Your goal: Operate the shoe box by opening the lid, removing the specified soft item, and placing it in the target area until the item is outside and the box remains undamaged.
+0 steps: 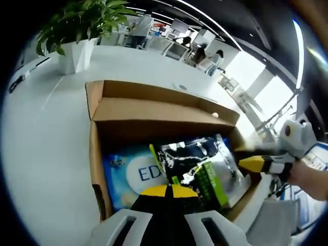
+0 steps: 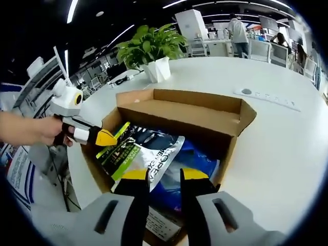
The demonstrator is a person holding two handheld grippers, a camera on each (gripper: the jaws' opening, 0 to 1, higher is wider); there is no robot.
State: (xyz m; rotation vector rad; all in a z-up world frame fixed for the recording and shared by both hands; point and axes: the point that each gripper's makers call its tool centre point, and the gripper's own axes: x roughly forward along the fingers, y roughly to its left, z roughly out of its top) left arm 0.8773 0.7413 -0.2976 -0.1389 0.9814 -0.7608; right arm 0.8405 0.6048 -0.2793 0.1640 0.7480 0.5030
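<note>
White table (image 2: pixel 287 148) bears your open shoe box (image 2: pixel 205 115); left gripper (image 1: pixel 171 191) closed, right gripper (image 2: pixel 165 174) parted over the silver pouch (image 2: pixel 148 154)

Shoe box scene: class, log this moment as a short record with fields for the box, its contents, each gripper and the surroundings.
box: cardboard shoe box on a white table, flaps open
contents: black, silver and green pouch lying on a blue pack, both inside
left gripper: above the pouch, jaws nearly together, nothing visibly held
right gripper: jaws slightly apart over the pouch's edge, not gripping
surroundings: potted plant behind the box; office desks and people beyond
</note>
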